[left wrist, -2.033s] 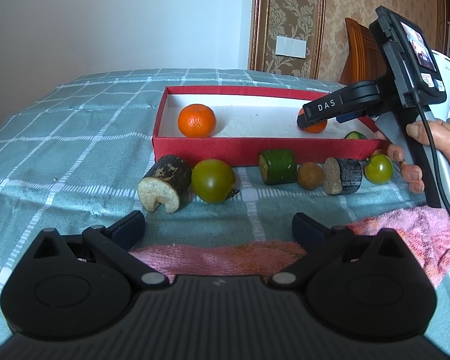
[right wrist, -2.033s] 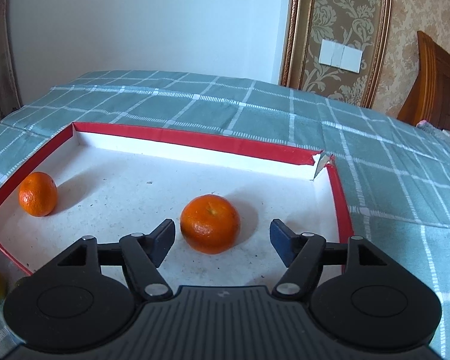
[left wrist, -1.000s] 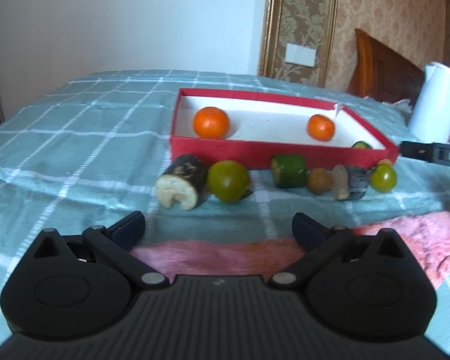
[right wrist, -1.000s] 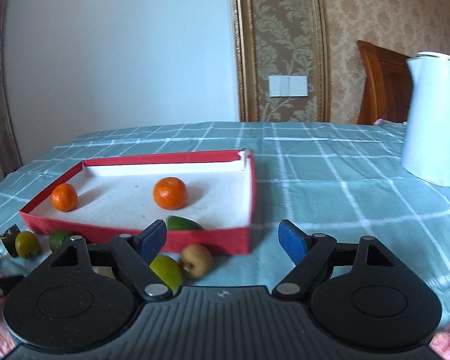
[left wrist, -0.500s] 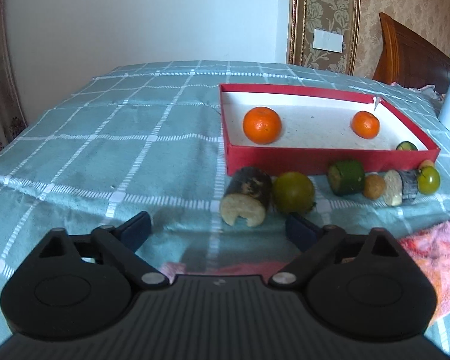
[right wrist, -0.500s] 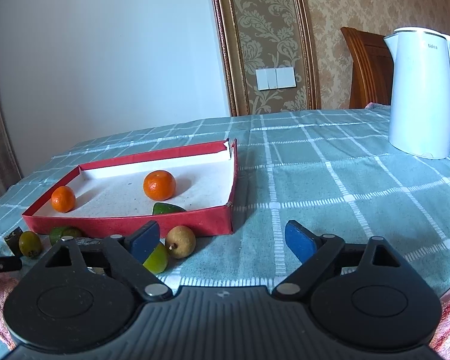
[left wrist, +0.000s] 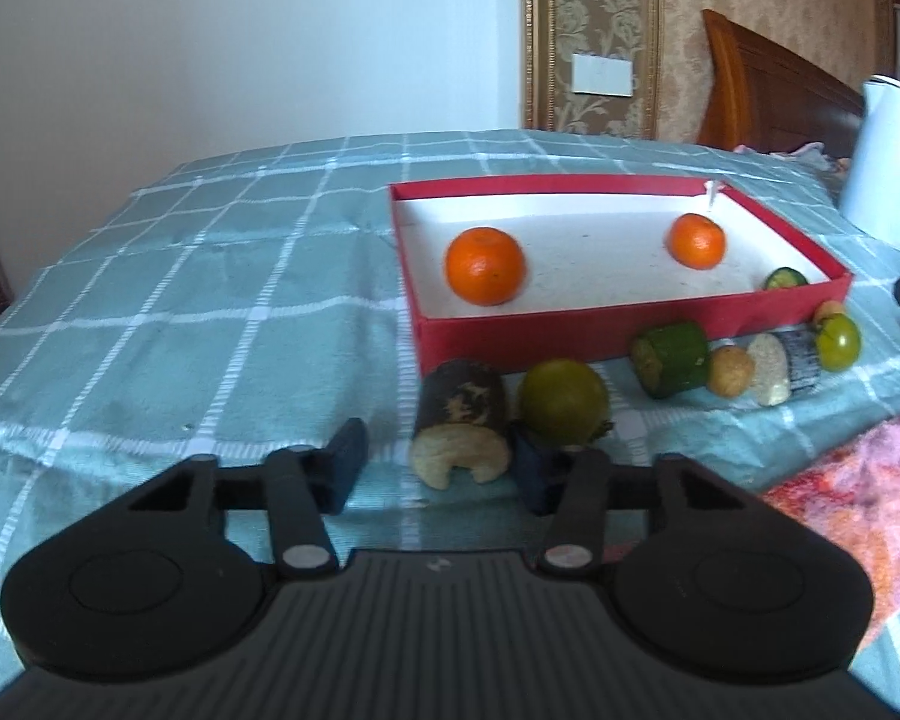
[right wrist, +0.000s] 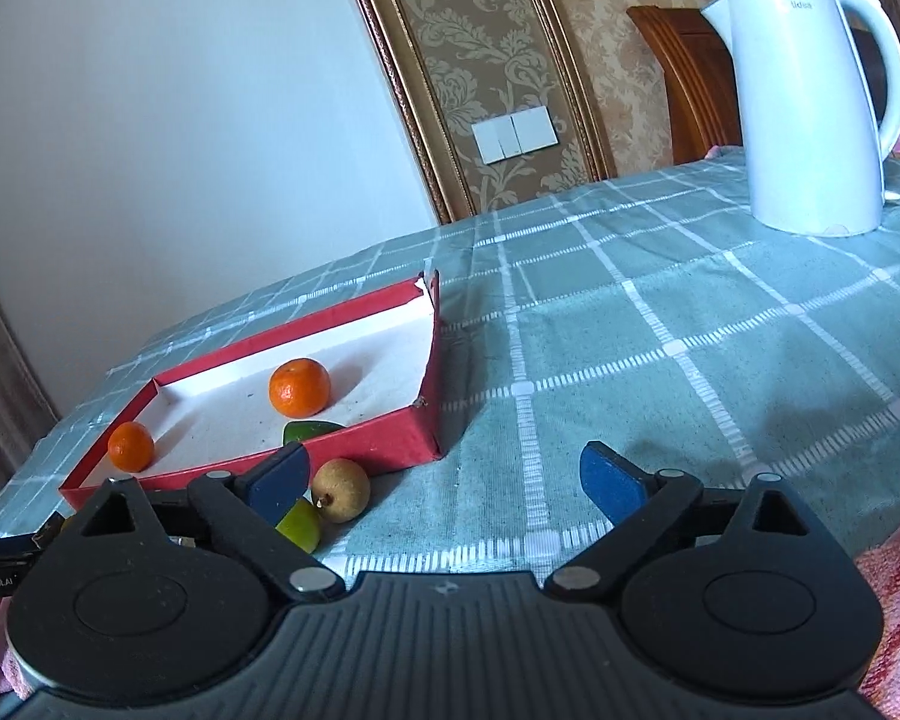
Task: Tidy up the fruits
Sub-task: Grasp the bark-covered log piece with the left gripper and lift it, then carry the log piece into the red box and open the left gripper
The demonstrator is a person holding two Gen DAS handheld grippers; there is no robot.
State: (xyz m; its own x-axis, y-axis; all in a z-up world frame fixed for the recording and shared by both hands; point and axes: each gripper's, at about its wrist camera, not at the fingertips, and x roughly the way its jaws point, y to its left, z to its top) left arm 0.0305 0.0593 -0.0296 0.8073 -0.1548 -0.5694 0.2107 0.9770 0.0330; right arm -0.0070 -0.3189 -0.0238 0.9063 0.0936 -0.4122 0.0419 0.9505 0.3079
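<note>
Closing left tongs around dark bark-skinned cut chunk, pads not yet pressing; right tongs spreading, empty. Next: pinch, lift into red cardboard tray.

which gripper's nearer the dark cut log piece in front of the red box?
Left. The left gripper is closing around the log piece, which sits between its fingers. The right gripper is opening over bare cloth past the red box's far end, nothing between its fingers.

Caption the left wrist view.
Closing left gripper nears a dark cut cane piece before a red cardboard tray holding two oranges.
</note>
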